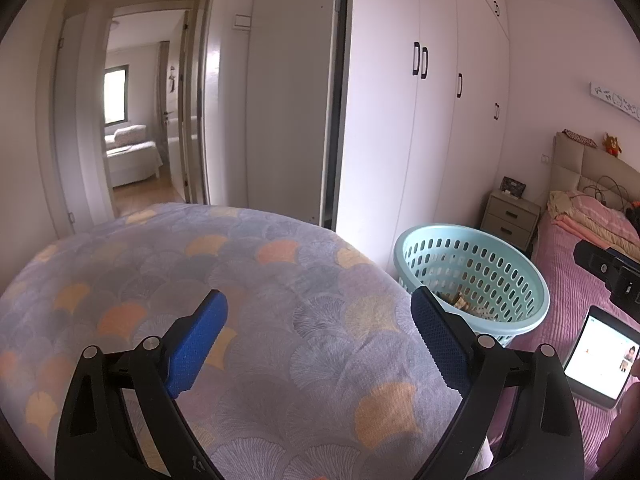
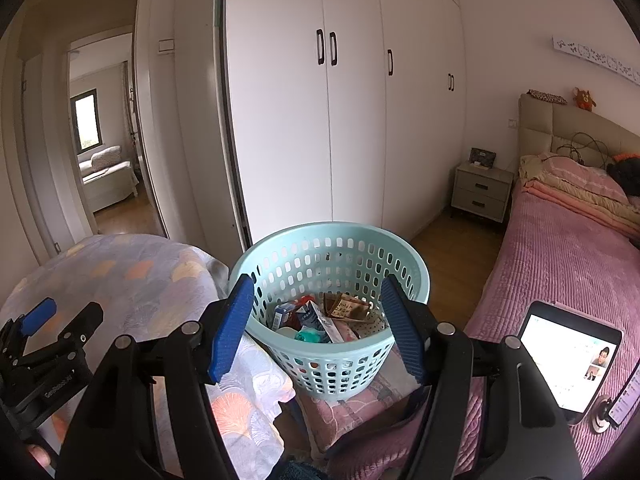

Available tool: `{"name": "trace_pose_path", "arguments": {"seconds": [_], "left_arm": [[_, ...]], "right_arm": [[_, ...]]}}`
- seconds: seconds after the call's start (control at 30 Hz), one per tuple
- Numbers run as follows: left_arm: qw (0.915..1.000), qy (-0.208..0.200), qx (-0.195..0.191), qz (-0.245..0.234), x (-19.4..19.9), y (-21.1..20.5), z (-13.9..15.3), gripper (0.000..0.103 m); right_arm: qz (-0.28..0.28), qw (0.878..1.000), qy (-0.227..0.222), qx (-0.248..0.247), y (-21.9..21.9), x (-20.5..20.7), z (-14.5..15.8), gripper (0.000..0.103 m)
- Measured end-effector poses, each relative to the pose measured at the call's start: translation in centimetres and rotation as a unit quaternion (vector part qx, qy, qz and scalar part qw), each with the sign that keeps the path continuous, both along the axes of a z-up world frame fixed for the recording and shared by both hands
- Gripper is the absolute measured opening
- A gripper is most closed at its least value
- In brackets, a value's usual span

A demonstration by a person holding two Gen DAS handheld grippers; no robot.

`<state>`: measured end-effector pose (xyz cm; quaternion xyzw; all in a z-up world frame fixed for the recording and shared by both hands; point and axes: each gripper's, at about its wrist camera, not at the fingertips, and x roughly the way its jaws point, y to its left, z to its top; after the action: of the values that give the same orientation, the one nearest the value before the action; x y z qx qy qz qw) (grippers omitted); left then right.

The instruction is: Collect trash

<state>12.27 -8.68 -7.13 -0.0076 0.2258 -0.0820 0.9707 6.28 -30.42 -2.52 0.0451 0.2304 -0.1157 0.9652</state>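
A light-blue perforated basket (image 2: 340,360) stands on a pink cushion between a table and a bed. It holds trash (image 2: 320,318): cartons, wrappers and a brown paper piece. My right gripper (image 2: 316,328) is open and empty, its jaws spread just in front of the basket's rim. My left gripper (image 1: 320,340) is open and empty above the fan-patterned tablecloth (image 1: 200,280). The basket (image 1: 480,276) also shows in the left wrist view, to the right of the table. The left gripper (image 2: 44,320) shows at the lower left of the right wrist view.
A pink-covered bed (image 2: 560,264) with folded blankets runs along the right. A lit tablet (image 2: 568,356) lies on it. A bedside cabinet (image 2: 482,190) and white wardrobes (image 2: 340,120) stand behind. An open doorway (image 2: 108,152) is on the left.
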Motion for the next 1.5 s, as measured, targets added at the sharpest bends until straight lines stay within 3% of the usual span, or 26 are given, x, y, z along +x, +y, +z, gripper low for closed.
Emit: {"name": "trace_pose_path", "arguments": {"seconds": [1.13,1.5], "left_arm": [[1.0000,-0.004,0.002,-0.009,-0.2,0.2,0.4,0.090],[0.9994,-0.028,0.022,-0.002,-1.2,-0.3,2.5,0.090]], "right_arm": [[0.008,1.000,0.012,0.007,-0.3,0.4,-0.7,0.062],[0.007,1.000,0.005,0.005,-0.2,-0.4,0.3,0.062]]}}
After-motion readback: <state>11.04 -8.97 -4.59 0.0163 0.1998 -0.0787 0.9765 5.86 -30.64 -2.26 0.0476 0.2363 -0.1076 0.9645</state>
